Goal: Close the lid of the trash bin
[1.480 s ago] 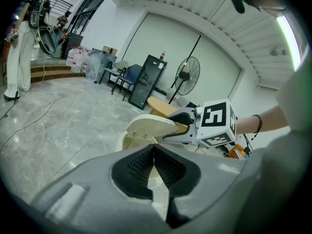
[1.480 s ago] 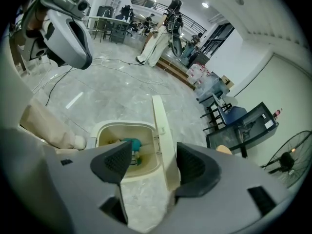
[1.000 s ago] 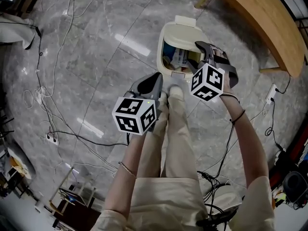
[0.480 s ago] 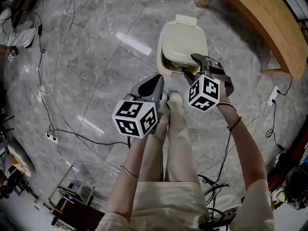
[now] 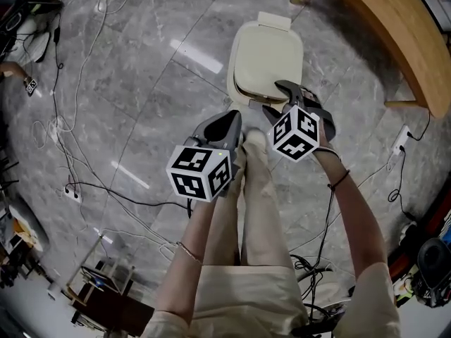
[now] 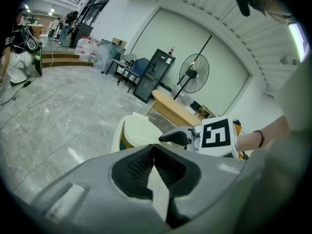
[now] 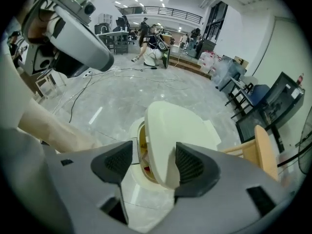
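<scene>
Cream plastic lid (image 7: 178,126) of the one trash bin (image 5: 234,86) lies just ahead of the right gripper (image 7: 153,165), with its hinge on the far side and its front edge near; this gripper's jaws stand apart with that edge between them; a narrow gap shows under the lid; the left gripper (image 6: 154,165) is farther from the bin, jaws together, empty; two grippers, one lid.

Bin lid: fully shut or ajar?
Ajar. The right gripper view shows a gap between the lid and the bin rim, with trash visible inside.
</scene>
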Available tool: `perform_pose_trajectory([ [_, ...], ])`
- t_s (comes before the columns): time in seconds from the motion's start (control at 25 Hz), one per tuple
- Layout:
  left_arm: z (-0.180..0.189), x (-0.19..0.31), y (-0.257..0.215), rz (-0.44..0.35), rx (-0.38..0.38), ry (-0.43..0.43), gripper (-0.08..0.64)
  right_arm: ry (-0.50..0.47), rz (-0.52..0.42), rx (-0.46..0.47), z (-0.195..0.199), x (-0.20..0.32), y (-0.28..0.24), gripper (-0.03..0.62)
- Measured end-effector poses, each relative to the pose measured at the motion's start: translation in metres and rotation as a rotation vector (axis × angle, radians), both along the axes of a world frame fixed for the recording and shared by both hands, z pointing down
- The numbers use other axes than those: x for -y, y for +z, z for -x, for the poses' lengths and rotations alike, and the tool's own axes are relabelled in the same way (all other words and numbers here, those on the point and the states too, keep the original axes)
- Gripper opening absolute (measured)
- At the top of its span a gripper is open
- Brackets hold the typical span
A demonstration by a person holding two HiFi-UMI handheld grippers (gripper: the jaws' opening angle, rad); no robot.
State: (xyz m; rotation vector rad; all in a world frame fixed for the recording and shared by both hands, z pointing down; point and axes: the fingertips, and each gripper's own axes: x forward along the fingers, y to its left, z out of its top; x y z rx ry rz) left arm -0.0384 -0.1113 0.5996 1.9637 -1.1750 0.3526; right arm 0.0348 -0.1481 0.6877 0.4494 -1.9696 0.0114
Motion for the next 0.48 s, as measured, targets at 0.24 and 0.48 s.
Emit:
perform_pose_trajectory([
  [0.24,-0.002,0.0,0.014,0.014,0.004,0.006,0.023,0.037,0.059,0.032,0.001,-0.004,0.017,0.242],
  [0.48,-0.003,-0.001,0.026,0.037,0.007,0.02,0.023,0.082,0.093,0.076,0.0,-0.003,0.026,0.202],
])
